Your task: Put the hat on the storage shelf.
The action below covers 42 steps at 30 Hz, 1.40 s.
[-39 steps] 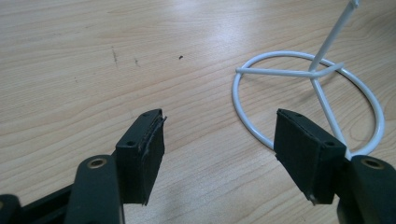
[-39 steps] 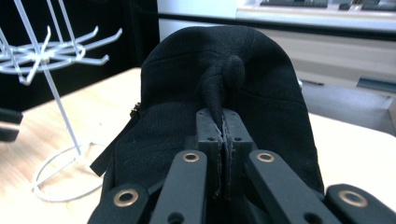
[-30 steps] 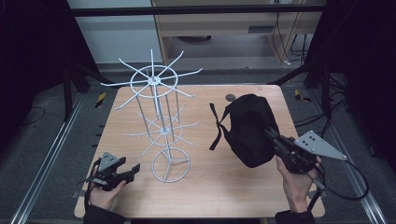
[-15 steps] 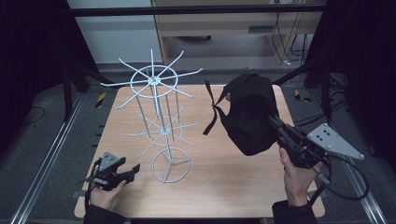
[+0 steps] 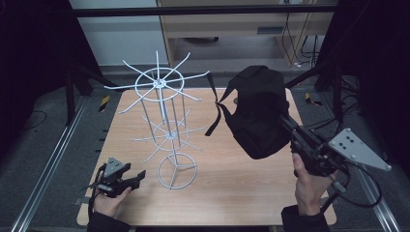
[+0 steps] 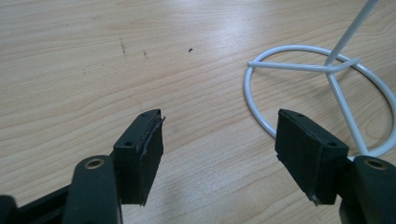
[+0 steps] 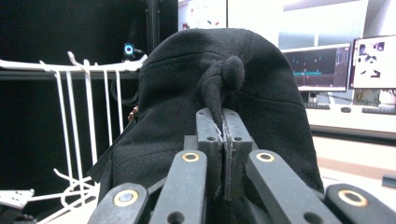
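While the right claw (image 7: 223,122) pinches a fold of the soft, floppy black backpack (image 5: 258,113) above the counter's (image 5: 241,193) right side, the left claw (image 6: 219,154) rests spread near the wire rack (image 5: 167,121); its straps look the surer hold.

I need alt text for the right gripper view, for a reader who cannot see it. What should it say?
The hand-held gripper, jaws shut, pinches a fold of a black bag that blocks most of the scene. A white wire rack stands behind at the left, and lit monitors sit on a desk at the right.
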Tool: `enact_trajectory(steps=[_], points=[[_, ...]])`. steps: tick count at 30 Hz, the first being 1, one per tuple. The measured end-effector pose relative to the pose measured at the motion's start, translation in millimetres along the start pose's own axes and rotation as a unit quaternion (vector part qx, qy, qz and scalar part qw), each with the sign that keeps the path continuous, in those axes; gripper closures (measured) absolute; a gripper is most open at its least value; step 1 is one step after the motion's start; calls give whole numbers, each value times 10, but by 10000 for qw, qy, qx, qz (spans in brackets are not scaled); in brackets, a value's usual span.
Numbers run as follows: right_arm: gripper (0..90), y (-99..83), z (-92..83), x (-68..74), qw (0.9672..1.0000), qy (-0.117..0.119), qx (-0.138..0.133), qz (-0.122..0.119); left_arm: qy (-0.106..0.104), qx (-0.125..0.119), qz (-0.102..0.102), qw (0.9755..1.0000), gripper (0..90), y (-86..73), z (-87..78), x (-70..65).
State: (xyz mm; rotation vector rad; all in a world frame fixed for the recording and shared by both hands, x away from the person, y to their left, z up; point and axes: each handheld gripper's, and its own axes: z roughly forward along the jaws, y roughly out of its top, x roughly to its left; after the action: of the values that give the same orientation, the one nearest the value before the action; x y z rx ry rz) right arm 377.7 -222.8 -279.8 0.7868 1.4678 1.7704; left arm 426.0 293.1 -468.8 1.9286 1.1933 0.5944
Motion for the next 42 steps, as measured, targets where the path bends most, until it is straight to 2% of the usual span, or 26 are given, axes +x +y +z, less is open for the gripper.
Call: enact_trajectory(steps=[7,12,16,22,25,28,30,33,38,42], points=[[882,152,-190,13,9990,26,-444,55,3,16,19,10000,317,-1,5,-1],[882,268,-249,47,9973,105,-721,104,0,29,19,10000,316,-1,10,-6],[882,320,-223,99,9963,218,-821,114,-3,38,31,10000,316,-1,14,-11],[882,383,-125,190,9942,441,-943,273,-10,51,41,10000,315,-2,17,-11],[882,407,-34,259,9926,638,-977,331,-9,44,36,10000,315,-2,19,-14],[882,407,64,336,9908,840,-966,440,-6,37,55,10000,315,-1,19,-15],[882,386,127,384,9910,898,-895,439,-7,34,58,10000,315,-1,18,-15],[882,303,236,428,9926,904,-704,409,-9,34,61,10000,314,-2,15,-17],[881,88,356,400,9936,853,-430,602,0,57,67,10000,313,-2,19,-17],[878,-63,403,377,9931,833,-304,770,1,58,70,10000,313,-1,21,-20]])
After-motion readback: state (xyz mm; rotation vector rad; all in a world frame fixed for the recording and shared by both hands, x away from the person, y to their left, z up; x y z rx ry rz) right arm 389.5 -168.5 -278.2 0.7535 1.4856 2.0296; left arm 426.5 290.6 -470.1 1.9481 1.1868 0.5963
